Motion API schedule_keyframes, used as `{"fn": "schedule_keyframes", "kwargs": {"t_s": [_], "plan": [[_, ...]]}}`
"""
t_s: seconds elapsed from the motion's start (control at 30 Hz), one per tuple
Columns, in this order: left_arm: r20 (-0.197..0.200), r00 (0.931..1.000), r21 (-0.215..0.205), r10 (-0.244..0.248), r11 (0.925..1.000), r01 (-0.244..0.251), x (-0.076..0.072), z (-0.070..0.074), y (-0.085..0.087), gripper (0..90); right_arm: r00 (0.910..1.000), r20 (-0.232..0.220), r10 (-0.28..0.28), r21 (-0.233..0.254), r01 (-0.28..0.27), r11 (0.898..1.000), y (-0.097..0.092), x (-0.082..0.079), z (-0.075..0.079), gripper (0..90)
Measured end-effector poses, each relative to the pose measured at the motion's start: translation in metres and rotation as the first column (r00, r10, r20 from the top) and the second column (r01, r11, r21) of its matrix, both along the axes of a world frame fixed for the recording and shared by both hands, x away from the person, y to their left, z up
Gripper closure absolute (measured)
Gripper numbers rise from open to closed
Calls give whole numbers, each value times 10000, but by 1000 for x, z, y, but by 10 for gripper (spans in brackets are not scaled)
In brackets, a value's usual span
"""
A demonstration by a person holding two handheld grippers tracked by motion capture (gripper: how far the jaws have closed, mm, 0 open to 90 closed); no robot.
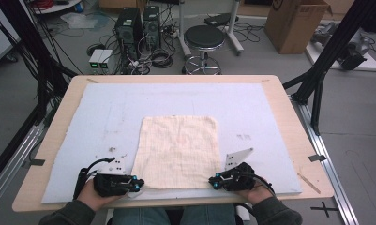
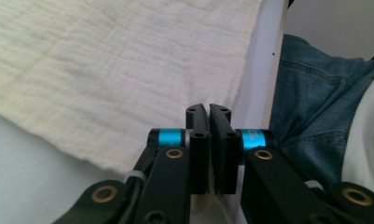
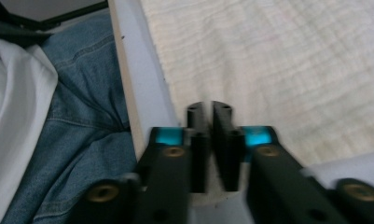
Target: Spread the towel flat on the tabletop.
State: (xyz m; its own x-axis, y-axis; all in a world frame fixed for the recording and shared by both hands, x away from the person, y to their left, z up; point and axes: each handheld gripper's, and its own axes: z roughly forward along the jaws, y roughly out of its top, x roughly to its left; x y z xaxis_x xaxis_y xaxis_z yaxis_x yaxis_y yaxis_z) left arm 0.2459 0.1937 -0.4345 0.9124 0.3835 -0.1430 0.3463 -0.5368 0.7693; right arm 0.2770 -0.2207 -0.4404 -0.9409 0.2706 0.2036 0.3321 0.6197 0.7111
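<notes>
The cream cloth (image 1: pixel 177 151) lies flat in the middle of the pale blue mat (image 1: pixel 96 117) on the tabletop (image 1: pixel 289 117), its near edge running close to the person's side of the mat. The left tool (image 1: pixel 138 183) sits at the cloth's near left corner and the right tool (image 1: pixel 214 182) at its near right corner, both pointing inward along that edge. In the left gripper view the jaws of the left tool (image 2: pixel 208 112) stand almost together, with only a thin slit between them, at the cloth's hem (image 2: pixel 105 163); whether fabric is pinched there cannot be told. The right tool (image 3: pixel 208 109) looks the same in the right gripper view: jaws nearly together at the hem, grip unclear.

The step in hand seems to be taking both near corners. To do it well, each tool should bite the fabric at matching spots, so the edge rises evenly. Lifting before both grips are sure would likely let one corner slip and skew the cloth.
</notes>
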Motion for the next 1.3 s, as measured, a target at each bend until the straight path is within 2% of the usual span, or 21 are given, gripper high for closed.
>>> {"fn": "schedule_keyframes", "kwargs": {"t_s": [0.07, 0.13, 0.17, 0.33, 0.37, 0.6, 0.7, 0.73, 0.87, 0.97, 1.03, 1.17, 1.3], "plan": [[9, 10000, -255, 46, 9997, -46, 1, 2, 0, 711, 9996, 153, -230, 437, 223, 9988, -4, 2, 5, 692], [148, 9995, -465, 266, 9986, -259, 2, 3, 1, 685, 9993, 226, -308, 569, 294, 9979, -6, 4, 7, 681], [148, 9990, -583, 421, 9975, -412, 4, 4, 2, 655, 9976, 395, -571, 778, 539, 9955, -8, 7, 10, 651], [215, 9959, -794, 882, 9931, -862, 11, 5, 3, 595, 9926, 475, -1122, 974, 1072, 9895, -12, 16, 13, 596], [231, 9948, -818, 988, 9920, -966, 12, 5, 2, 560, 9907, 432, -1293, 958, 1247, 9876, -13, 20, 14, 546], [328, 9890, -1057, 1441, 9845, -1399, 26, 10, 2, 472, 9874, 390, -1536, 1133, 1483, 9824, -11, 34, 19, 426], [388, 9848, -1056, 1695, 9807, -1646, 29, 12, 4, 450, 9843, 377, -1723, 1299, 1662, 9775, -12, 39, 20, 364], [395, 9839, -1072, 1741, 9798, -1690, 30, 12, 4, 433, 9793, 390, -1986, 1347, 1918, 9721, -12, 42, 20, 319], [338, 9795, -1319, 1986, 9724, -1926, 33, 17, 5, 397, 9731, 443, -2262, 1454, 2177, 9651, -12, 49, 21, 290], [431, 9765, -1324, 2111, 9700, -2038, 35, 19, 6, 385, 9714, 464, -2328, 1532, 2233, 9626, -13, 51, 21, 279], [474, 9750, -1346, 2173, 9685, -2093, 37, 20, 7, 372, 9663, 453, -2533, 1518, 2440, 9578, -12, 55, 21, 248], [451, 9707, -1372, 2359, 9640, -2279, 38, 20, 8, 359, 9630, 565, -2634, 1429, 2533, 9568, -11, 60, 24, 234], [500, 9688, -1369, 2426, 9626, -2340, 40, 23, 9, 357, 9610, 543, -2713, 1461, 2611, 9542, -11, 64, 28, 227]]}}
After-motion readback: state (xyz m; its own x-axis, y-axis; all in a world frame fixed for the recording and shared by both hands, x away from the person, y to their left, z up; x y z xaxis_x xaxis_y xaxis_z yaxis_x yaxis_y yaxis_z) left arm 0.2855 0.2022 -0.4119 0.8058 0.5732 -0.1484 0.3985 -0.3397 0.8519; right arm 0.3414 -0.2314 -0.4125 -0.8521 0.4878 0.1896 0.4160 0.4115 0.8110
